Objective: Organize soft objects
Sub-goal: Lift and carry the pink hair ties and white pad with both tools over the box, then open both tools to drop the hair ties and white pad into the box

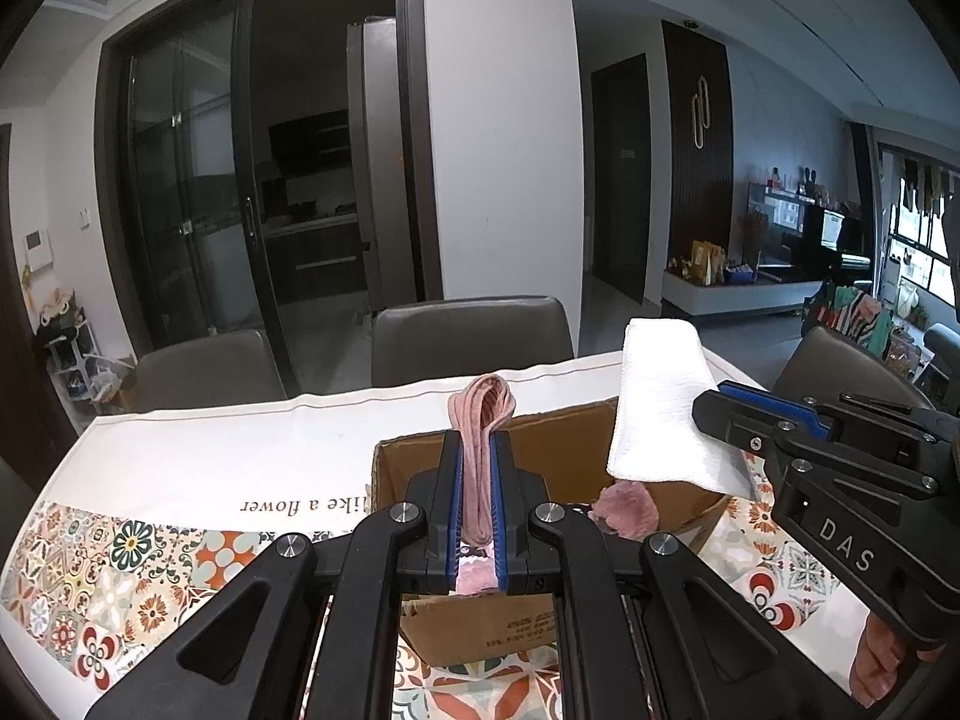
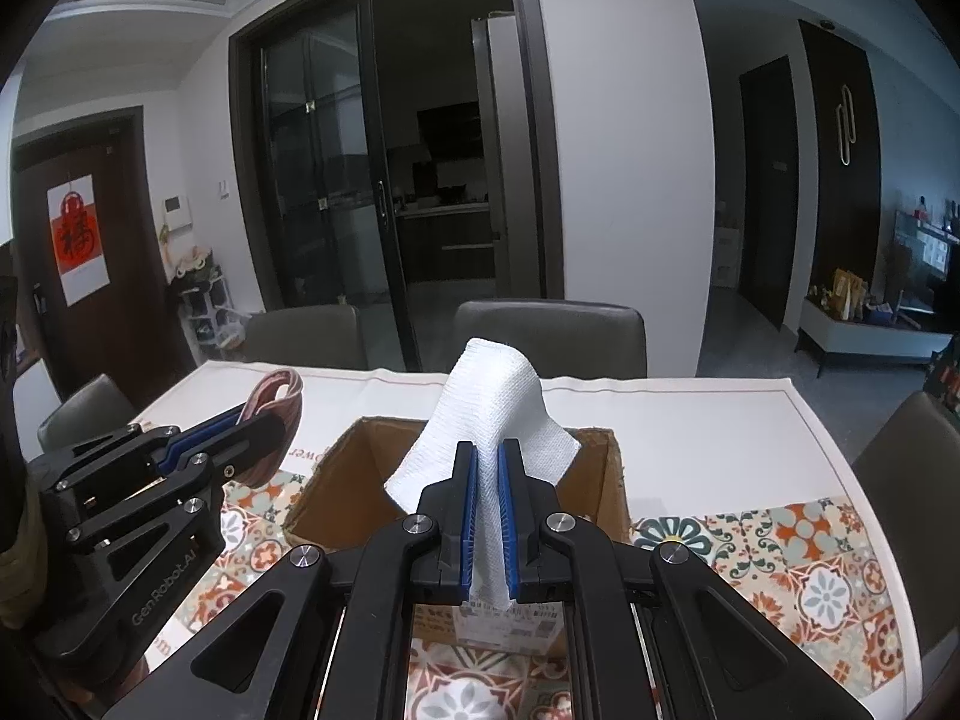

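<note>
My left gripper (image 1: 478,441) is shut on a pink striped cloth (image 1: 480,414), held upright above an open cardboard box (image 1: 576,444). The same cloth (image 2: 282,399) shows at the left of the right wrist view, in the left gripper (image 2: 258,417). My right gripper (image 2: 487,450) is shut on a folded white towel (image 2: 492,396), held above the box (image 2: 612,480). The towel (image 1: 660,396) and right gripper (image 1: 720,405) also show at the right of the left wrist view. A fluffy pink item (image 1: 624,507) lies inside the box.
The box stands on a table under a white cloth with patterned tile borders (image 1: 180,462). Grey chairs (image 1: 468,336) stand along the far edge, another chair (image 2: 912,498) at the right side. Dark glass sliding doors are behind.
</note>
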A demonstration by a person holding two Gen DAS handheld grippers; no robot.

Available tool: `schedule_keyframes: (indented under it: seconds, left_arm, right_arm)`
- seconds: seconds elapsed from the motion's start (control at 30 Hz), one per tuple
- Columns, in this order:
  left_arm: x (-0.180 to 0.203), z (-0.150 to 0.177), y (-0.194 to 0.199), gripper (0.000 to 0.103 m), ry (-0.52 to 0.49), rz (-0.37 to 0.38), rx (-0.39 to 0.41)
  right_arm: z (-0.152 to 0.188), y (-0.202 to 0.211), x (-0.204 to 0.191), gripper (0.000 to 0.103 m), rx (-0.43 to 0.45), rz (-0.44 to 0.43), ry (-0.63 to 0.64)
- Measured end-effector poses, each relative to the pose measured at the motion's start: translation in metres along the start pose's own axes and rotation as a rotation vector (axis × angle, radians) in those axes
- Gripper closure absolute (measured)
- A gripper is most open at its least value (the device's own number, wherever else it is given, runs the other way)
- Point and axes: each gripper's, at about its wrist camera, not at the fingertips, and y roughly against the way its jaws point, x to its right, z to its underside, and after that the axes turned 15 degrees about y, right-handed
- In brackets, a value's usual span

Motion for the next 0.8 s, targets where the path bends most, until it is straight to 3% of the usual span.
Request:
schedule_keyframes:
  seconds: [0.63,0.77,0.8]
  left_arm:
    - [-0.006,0.009,-0.058,0.092,0.008,-0.006,-0.099]
    - [-0.007,0.01,-0.066,0.086,0.008,-0.007,-0.11]
    - [-0.007,0.011,-0.067,0.079,0.01,-0.006,-0.112]
  right_arm:
    - [0.008,-0.059,0.006,0.094,-0.11,-0.016,0.008]
    - [0.007,-0.067,0.007,0.093,-0.123,-0.02,0.002]
    - [0.007,-0.068,0.007,0.093,-0.125,-0.019,0.002]
